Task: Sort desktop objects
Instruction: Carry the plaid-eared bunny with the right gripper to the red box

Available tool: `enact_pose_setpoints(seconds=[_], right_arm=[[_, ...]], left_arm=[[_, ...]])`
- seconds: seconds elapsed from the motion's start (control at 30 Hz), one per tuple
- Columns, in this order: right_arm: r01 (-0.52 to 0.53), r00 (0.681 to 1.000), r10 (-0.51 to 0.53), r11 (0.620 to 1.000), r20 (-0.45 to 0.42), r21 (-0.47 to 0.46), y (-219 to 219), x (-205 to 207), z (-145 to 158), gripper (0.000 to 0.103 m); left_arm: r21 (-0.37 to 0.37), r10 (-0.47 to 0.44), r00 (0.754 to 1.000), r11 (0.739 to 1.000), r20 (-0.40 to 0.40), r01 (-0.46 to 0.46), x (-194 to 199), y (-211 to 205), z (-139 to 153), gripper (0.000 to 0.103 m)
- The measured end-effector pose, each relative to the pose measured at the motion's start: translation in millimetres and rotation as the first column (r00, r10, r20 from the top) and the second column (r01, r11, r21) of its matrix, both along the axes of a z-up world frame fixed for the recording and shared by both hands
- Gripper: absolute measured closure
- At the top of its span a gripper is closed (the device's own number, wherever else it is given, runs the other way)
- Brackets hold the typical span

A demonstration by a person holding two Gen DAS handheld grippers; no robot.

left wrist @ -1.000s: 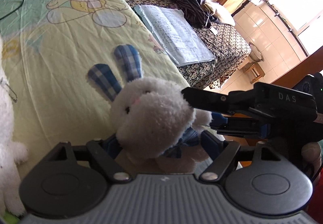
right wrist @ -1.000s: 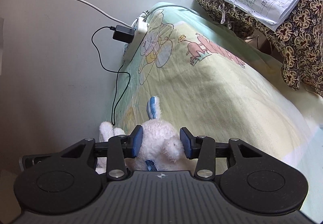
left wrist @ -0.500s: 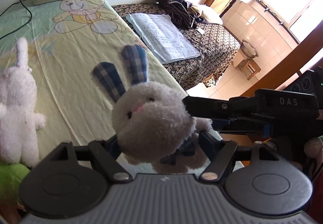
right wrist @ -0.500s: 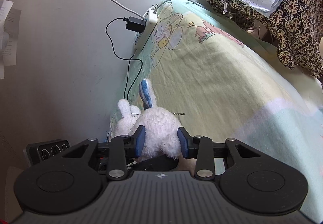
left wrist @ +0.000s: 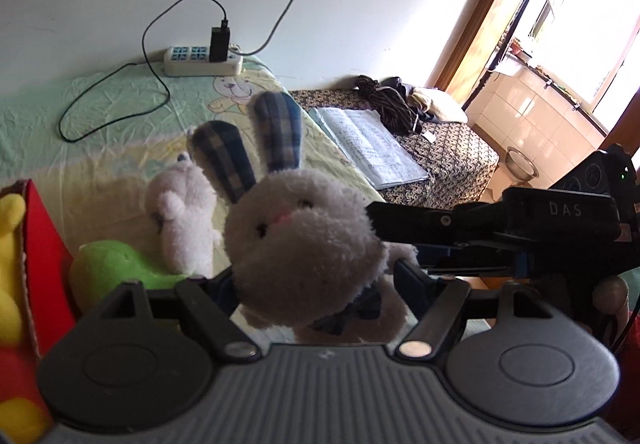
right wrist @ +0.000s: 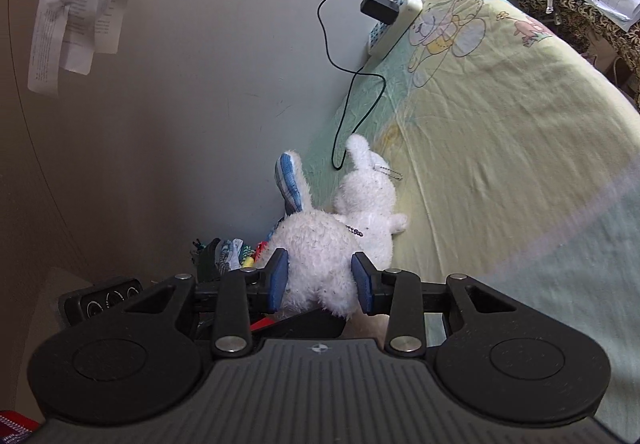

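Plush rabbit clamped by both grippers; body hidden behind head

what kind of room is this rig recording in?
Probably a home bedroom, not a lab. A green-and-yellow cartoon-bear bedsheet covers the work surface, a white power strip lies on it against the wall, and clothes sit piled on a brown patterned cloth-covered surface.
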State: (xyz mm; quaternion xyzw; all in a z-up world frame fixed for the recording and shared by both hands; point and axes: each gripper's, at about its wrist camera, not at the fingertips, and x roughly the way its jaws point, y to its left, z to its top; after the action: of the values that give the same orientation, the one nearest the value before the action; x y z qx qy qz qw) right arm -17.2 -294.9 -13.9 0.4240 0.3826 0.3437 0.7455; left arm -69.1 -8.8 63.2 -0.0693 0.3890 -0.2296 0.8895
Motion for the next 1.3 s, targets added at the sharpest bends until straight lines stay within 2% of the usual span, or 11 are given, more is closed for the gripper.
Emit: enact_pose_setpoints(seconds=[0.17,0.4,0.57,0.7,0.97,1.07,1.17,1.3], right_arm=[[-0.055,0.997,0.054,0.998,0.056,0.016,43,-7,18,0.065],[-0.131,0.985,0.125,0.99,0.115,0.048,115,-16,38,0.065],[-0.187,0.974,0.176,0.98,0.143,0.07,173,-19,47,0.065],[-0.219,0.966,0.205,0.973,0.157,0.073,219,-19,51,0.065],[-0.208,0.977,0.2,0.97,0.078,0.125,296,-18,35,0.064],[-0.177,0.984,0.179,0.971,-0.001,0.158,318,-15,21,0.064],[-0.144,0.984,0.159,0.974,-0.074,0.176,334,-15,6,0.063],[-0.123,0.982,0.14,0.983,-0.124,0.137,349,-12,-8,0.062]], left_arm=[[-0.007,0.061,0.997,0.998,0.049,-0.061,-21,51,20,0.027],[0.03,0.141,0.982,0.989,0.127,-0.146,-45,125,42,0.027],[0.03,0.195,0.97,0.979,0.146,-0.202,-53,178,48,0.026],[0.069,0.221,0.961,0.969,0.167,-0.235,-55,212,49,0.026],[0.166,0.241,0.958,0.95,0.156,-0.266,-48,270,31,0.026],[0.199,0.233,0.963,0.946,0.138,-0.258,-40,286,17,0.026],[0.203,0.226,0.968,0.948,0.107,-0.244,-31,298,3,0.026],[0.201,0.227,0.971,0.95,0.078,-0.238,-20,309,-10,0.025]])
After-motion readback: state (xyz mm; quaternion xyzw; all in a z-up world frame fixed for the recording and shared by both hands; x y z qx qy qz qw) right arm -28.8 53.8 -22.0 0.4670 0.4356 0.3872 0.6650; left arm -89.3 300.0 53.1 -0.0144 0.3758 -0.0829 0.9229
